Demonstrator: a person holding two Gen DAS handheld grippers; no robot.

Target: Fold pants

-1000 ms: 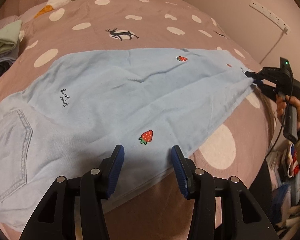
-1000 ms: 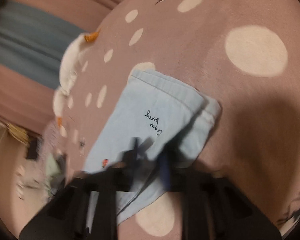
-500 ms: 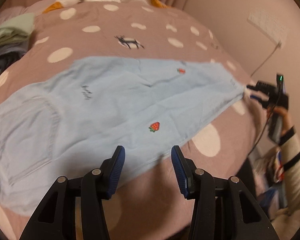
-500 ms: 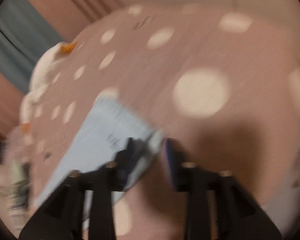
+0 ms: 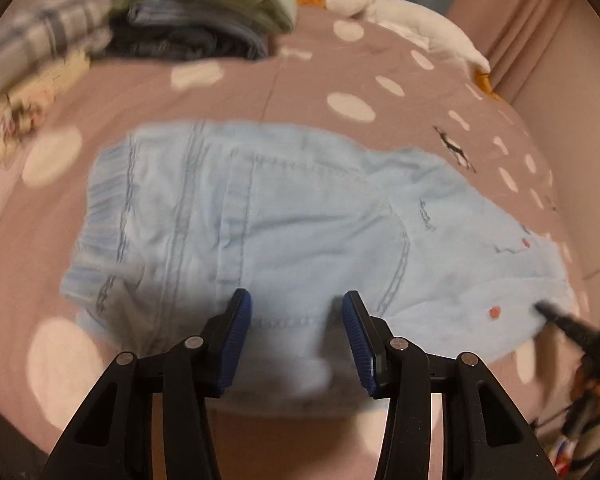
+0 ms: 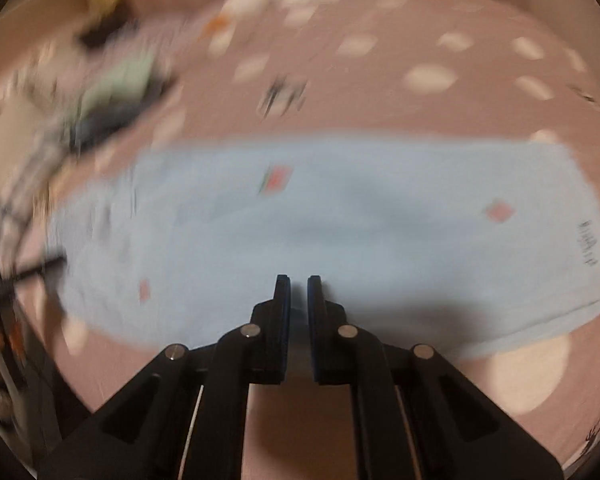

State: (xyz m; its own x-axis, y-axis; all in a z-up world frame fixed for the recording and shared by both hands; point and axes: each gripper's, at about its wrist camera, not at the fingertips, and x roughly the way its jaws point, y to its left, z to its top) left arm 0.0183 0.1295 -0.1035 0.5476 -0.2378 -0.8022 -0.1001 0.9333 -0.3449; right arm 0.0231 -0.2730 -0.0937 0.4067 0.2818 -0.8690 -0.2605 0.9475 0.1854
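Note:
Light blue pants (image 5: pixel 284 216) with small strawberry prints lie flat on the pink dotted bedspread (image 5: pixel 340 80). In the left wrist view the waistband is at the left and a back pocket in the middle. My left gripper (image 5: pixel 296 320) is open and empty, over the near edge of the seat. In the right wrist view the pants (image 6: pixel 340 220) stretch across the frame, blurred. My right gripper (image 6: pixel 299 292) has its jaws almost together with a thin gap, over the near edge of the leg; nothing shows between them. It also shows blurred at the right edge of the left wrist view (image 5: pixel 548 312).
A pile of folded clothes (image 5: pixel 172 20) lies at the back left of the bed. A white plush toy (image 5: pixel 400 16) lies at the back. A pink wall and curtain (image 5: pixel 540 40) are at the right. The near bed edge is below both grippers.
Both views have swung. The left gripper moved from the leg to the waist and pocket end. The right gripper let go of the hem and now sits by the middle of the leg.

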